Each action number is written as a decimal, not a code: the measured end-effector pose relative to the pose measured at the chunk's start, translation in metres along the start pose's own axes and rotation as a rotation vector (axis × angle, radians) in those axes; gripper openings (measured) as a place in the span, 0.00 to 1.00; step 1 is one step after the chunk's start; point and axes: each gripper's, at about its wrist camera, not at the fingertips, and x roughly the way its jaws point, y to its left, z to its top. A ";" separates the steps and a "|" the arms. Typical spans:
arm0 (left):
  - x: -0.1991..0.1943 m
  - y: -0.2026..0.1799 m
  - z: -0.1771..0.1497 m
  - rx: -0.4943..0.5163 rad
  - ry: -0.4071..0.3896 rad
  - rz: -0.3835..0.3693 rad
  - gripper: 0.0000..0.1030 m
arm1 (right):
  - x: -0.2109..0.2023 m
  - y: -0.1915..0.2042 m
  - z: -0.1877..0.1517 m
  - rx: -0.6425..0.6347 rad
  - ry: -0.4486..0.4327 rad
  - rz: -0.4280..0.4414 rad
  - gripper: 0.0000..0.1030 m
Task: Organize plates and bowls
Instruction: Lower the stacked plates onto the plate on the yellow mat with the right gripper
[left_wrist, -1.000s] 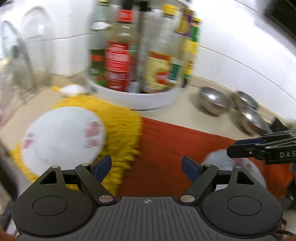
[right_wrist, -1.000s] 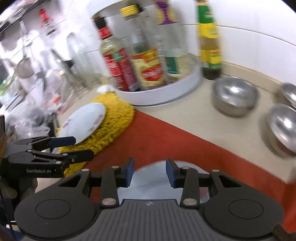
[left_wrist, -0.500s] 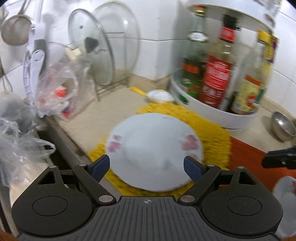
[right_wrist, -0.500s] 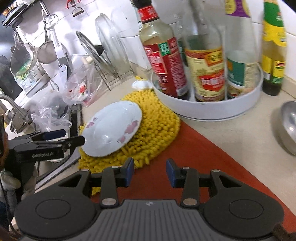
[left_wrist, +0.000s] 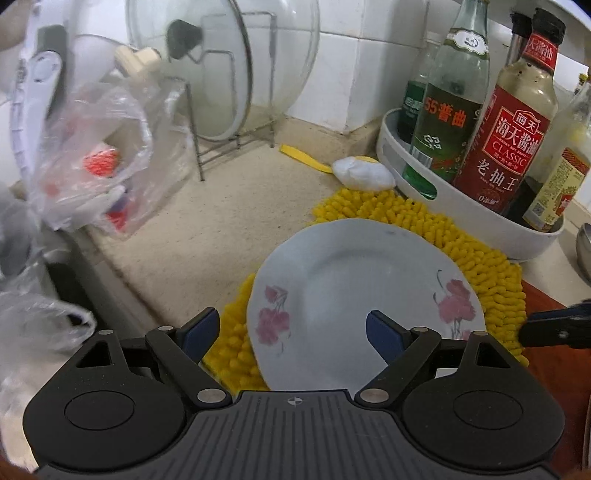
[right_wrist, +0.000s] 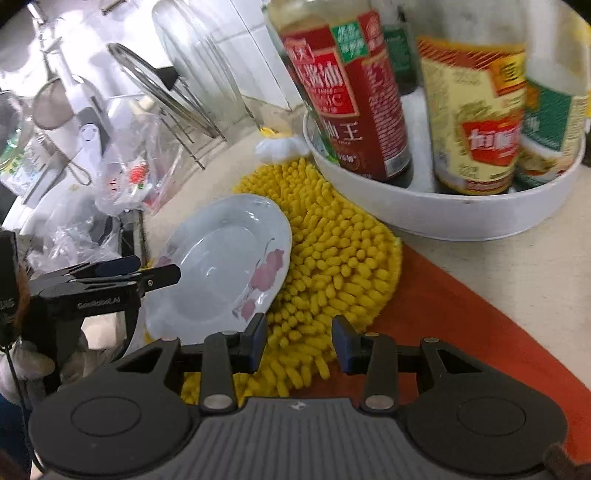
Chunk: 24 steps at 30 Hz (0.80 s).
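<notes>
The left gripper hangs spread wide over the plate on the yellow mat. The right gripper, jaws partly apart and empty, hovers over the mat's near edge.

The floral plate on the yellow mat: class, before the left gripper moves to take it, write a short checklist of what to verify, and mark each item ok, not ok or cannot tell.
1. Left gripper jaws wide, nothing between them: ok.
2. Floral plate in front of the left gripper, its top bare: ok.
3. Plate lying wholly on the yellow mat: not ok; its near edge overhangs the mat.
4. Right gripper empty and off the plate, over the mat: ok.
5. White bottle tray apart from the plate: ok.
6. Gap under the plate's rim for a finger: cannot tell.
</notes>
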 end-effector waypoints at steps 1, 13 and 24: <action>0.002 0.001 0.001 0.007 0.005 -0.009 0.88 | 0.007 0.001 0.003 0.010 0.009 -0.003 0.34; 0.026 0.016 0.010 0.044 0.047 -0.132 0.86 | 0.040 0.015 0.017 0.043 0.030 -0.012 0.37; 0.034 0.014 0.013 0.098 0.076 -0.233 0.86 | 0.021 0.031 0.013 0.046 0.019 0.040 0.37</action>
